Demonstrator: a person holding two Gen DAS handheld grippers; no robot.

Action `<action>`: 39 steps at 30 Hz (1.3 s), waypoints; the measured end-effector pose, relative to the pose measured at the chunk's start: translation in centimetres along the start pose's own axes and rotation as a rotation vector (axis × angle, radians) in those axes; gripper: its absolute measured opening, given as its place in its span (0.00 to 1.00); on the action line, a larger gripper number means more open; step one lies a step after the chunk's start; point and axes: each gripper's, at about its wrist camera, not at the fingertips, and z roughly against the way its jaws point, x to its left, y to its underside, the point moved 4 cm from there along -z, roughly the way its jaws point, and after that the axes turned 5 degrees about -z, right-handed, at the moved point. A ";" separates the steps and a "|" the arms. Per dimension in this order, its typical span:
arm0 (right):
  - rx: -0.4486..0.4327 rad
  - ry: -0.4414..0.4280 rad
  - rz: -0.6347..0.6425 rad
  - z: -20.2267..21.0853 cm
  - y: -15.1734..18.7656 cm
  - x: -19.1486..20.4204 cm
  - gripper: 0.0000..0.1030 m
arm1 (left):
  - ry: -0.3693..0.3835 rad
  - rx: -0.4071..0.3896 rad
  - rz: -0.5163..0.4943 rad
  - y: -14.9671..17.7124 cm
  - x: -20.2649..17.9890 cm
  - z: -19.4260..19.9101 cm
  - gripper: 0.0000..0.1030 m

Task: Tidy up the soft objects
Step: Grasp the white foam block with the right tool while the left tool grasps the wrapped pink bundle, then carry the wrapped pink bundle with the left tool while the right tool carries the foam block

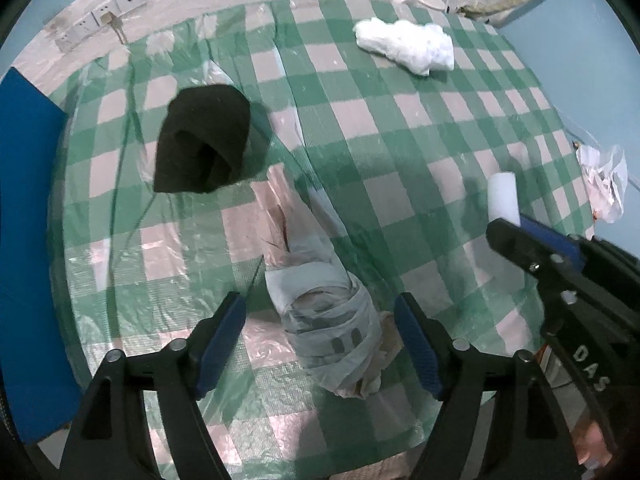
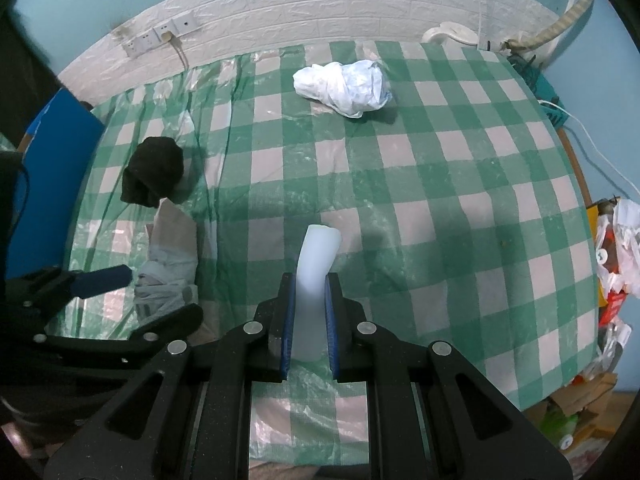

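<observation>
My right gripper (image 2: 311, 284) is shut on a white foam roll (image 2: 316, 256) and holds it over the checked tablecloth (image 2: 440, 184); the foam roll (image 1: 504, 196) and right gripper (image 1: 516, 232) also show at the right of the left wrist view. My left gripper (image 1: 320, 320) is open, its fingers on either side of a rolled grey-and-pink cloth bundle (image 1: 320, 312), not touching it. It also shows in the right wrist view (image 2: 168, 264). A black rolled cloth (image 1: 202, 144) (image 2: 154, 176) lies beyond it. A crumpled white cloth (image 1: 408, 44) (image 2: 344, 88) lies far back.
A blue board (image 1: 24, 200) stands along the table's left edge. Wall sockets (image 2: 160, 36) and a cable hang on the brick-pattern wall behind. Plastic bags and boxes (image 2: 616, 264) pile beside the right edge. A hose (image 2: 560, 24) lies at the far right corner.
</observation>
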 end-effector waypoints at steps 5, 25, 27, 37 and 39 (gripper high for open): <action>0.000 -0.007 0.001 0.1 0.0 0.1 0.12 | -0.017 -0.009 -0.037 0.2 0.0 0.0 0.45; -0.046 -0.040 0.068 3.0 -1.0 3.2 0.12 | -0.147 -0.164 -0.088 0.0 2.6 5.5 0.41; -0.053 -0.042 0.077 3.4 -1.1 3.6 0.12 | -0.152 -0.176 -0.090 0.0 2.8 6.1 0.41; -0.087 -0.051 0.124 5.4 -1.3 5.7 0.12 | -0.200 -0.234 -0.120 0.9 3.5 8.8 0.41; -0.092 -0.056 0.132 5.7 -1.5 6.2 0.12 | -0.207 -0.243 -0.124 1.1 3.6 9.2 0.41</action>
